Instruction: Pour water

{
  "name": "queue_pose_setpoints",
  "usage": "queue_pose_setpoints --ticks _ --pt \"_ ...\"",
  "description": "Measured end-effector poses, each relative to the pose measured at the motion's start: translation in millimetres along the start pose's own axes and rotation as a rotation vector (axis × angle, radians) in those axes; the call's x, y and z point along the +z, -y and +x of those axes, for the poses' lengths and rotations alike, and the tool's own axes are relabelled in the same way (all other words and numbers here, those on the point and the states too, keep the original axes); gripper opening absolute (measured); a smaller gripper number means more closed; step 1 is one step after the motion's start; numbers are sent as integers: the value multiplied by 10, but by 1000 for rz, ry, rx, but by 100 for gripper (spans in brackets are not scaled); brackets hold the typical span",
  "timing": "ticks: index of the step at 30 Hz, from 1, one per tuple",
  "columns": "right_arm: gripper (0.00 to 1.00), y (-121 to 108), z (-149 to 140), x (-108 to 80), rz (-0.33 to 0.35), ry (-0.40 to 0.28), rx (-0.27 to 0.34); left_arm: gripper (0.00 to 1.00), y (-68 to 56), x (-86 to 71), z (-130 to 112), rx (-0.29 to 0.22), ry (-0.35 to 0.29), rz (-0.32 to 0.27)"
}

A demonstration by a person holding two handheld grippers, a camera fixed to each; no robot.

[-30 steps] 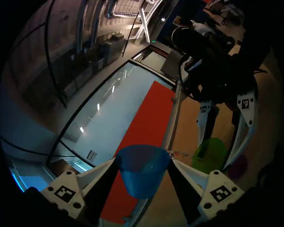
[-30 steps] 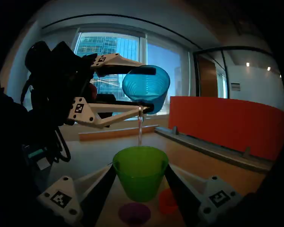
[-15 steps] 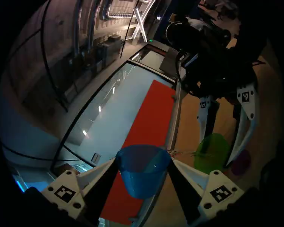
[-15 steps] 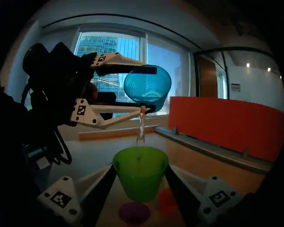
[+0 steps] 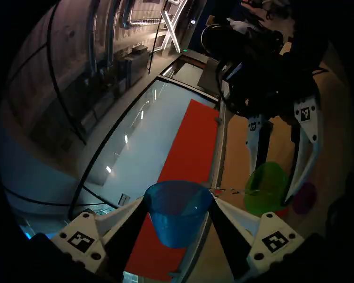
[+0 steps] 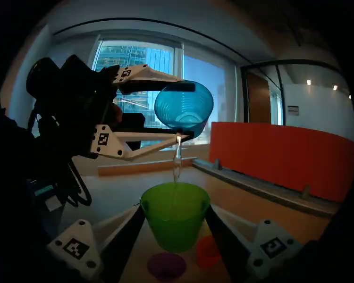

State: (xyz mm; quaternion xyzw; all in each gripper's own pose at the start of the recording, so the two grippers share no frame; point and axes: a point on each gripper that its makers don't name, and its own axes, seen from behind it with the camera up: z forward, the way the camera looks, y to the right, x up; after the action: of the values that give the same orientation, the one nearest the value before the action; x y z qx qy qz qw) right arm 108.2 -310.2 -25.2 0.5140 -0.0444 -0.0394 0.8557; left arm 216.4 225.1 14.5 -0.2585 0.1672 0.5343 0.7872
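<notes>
In the left gripper view my left gripper (image 5: 178, 212) is shut on a blue translucent cup (image 5: 178, 213), tipped over on its side. The right gripper view shows that blue cup (image 6: 184, 107) high up, mouth facing me, held by the left gripper (image 6: 177, 111), with a thin stream of water (image 6: 176, 160) falling from its lower rim. Directly beneath, my right gripper (image 6: 175, 214) is shut on an upright green cup (image 6: 175, 214), and the water lands inside it. From the left gripper view the green cup (image 5: 265, 188) sits between the right gripper's white fingers (image 5: 303, 155).
A wooden table (image 6: 252, 203) lies below, with a small purple cup (image 6: 166, 266) and an orange cup (image 6: 207, 250) just beneath the green one. An orange partition (image 6: 285, 155) runs along the table's right side. Windows (image 6: 130, 85) stand behind. Dark cables (image 6: 75, 184) hang at the left.
The blue cup has tipped slightly further, its mouth turning more toward the right gripper's camera. Water keeps streaming into the green cup, which has stayed put.
</notes>
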Motion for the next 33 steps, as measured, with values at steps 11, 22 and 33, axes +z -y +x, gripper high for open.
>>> queue_pose_setpoints --ticks 11,22,33 --pt "90 -8 28 -13 0 -6 -4 87 30 -18 53 48 -7 11" --pt "89 17 60 -35 0 -10 -12 87 86 -31 62 107 -5 31" --pt "89 38 96 -47 -1 -12 -17 87 140 -58 118 139 -14 46"
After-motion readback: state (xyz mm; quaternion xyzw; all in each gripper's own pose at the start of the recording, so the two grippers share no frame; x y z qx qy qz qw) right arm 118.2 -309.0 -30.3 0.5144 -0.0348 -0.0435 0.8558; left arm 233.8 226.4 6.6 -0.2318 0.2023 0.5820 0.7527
